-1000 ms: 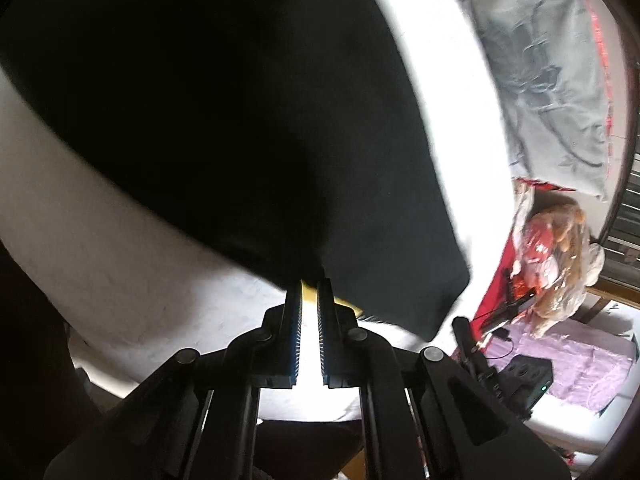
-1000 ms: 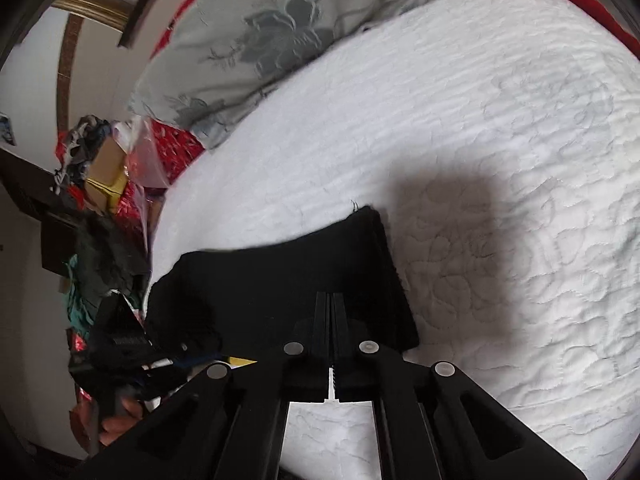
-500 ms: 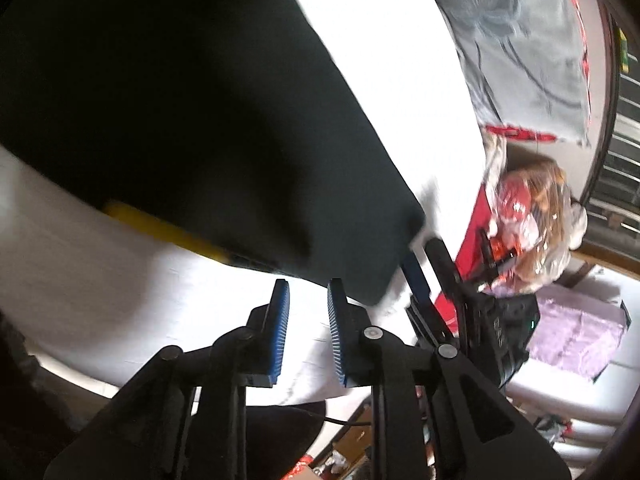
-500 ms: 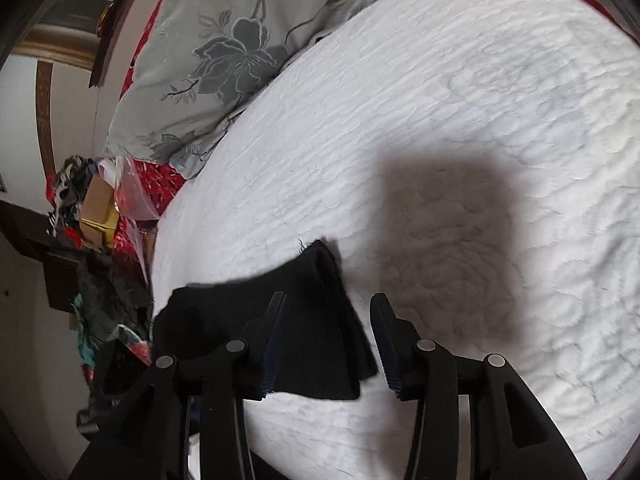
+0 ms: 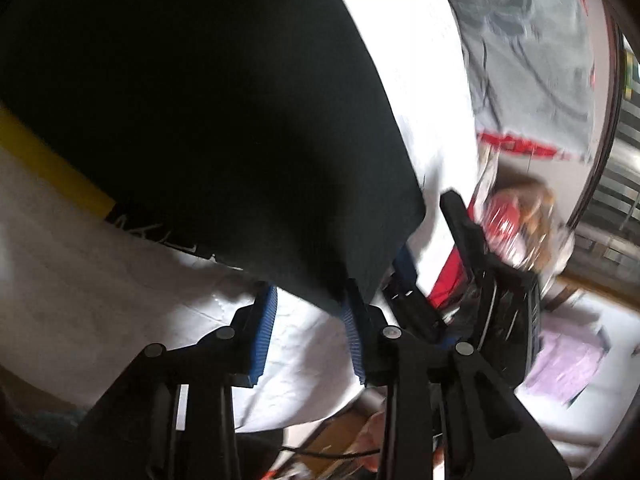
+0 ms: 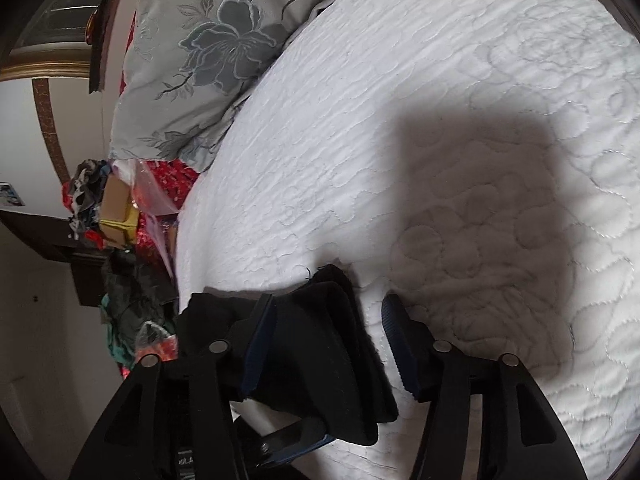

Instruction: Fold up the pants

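Note:
The black pants (image 5: 200, 120) lie folded on the white quilted bed (image 6: 440, 100). In the left wrist view they fill the upper left, and their near corner hangs over my left gripper's (image 5: 310, 320) tips. Its blue pads (image 5: 264, 332) stand apart and are opening, with only white cover in the gap between them. In the right wrist view a folded stack of pants layers (image 6: 332, 340) sits between the fingers of my right gripper (image 6: 328, 320). It leans on the left pad and has a gap to the right pad (image 6: 396, 344). These jaws are opening too.
A grey floral pillow (image 6: 208, 60) lies at the head of the bed. Beside the bed are red cloth, a cardboard box (image 6: 116, 208) and a crinkled plastic bag (image 5: 516, 216), with purple fabric (image 5: 560, 364) lower down. A yellow strip (image 5: 48, 160) shows under the pants' edge.
Both grippers were shut on the pants' edge a second ago; both have since let go and spread. The left one slid right along the edge to the corner. The right one sank toward the bed.

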Motion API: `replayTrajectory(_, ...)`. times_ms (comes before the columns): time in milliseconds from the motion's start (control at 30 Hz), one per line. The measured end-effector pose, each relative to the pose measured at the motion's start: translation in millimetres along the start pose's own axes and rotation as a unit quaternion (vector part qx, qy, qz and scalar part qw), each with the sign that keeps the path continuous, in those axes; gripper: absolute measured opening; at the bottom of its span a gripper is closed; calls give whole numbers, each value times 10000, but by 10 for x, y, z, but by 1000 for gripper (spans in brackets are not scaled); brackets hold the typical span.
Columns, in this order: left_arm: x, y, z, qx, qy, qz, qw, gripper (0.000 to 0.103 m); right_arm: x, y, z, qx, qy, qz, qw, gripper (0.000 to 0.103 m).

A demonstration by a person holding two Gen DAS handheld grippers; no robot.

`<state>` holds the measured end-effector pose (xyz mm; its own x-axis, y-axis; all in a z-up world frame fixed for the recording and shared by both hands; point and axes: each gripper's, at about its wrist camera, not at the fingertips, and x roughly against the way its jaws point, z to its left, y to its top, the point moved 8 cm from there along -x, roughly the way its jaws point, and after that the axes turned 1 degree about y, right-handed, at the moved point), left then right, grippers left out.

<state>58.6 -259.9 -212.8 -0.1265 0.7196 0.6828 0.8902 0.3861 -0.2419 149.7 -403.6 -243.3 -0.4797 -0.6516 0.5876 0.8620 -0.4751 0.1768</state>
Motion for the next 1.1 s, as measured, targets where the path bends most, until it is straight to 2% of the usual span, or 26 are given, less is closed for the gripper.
replayTrajectory(67,0,2,13,235,-227,-142,9994,41,-18,17,-8,-71,179,66,9998,62)
replayTrajectory(200,-44,12,-57,167,-88,-288,9994,47,-70,60,-18,-182,455,178,9986,63)
replayTrajectory(400,-97,60,-159,226,65,-479,9986,48,-178,122,60,-16,629,437,9971,60)
replayTrajectory(567,-177,102,-224,303,-55,-297,9991,48,-198,88,-28,141,484,556,9972,33)
replayTrajectory(600,-192,111,-247,335,-100,-238,9991,45,-204,92,-48,134,444,547,9974,24)
replayTrajectory(633,-211,116,-283,315,-205,-119,9992,31,-212,89,-53,150,398,532,9977,20)
replayTrajectory(700,-273,125,-351,120,-221,109,9996,16,-205,88,-27,274,243,439,9984,15)
replayTrajectory(900,-200,84,-320,57,-405,490,9980,11,-83,38,88,489,36,284,9984,13)
replayTrajectory(1100,19,66,-356,-34,-633,592,9962,11,37,-18,221,446,-31,141,9989,12)
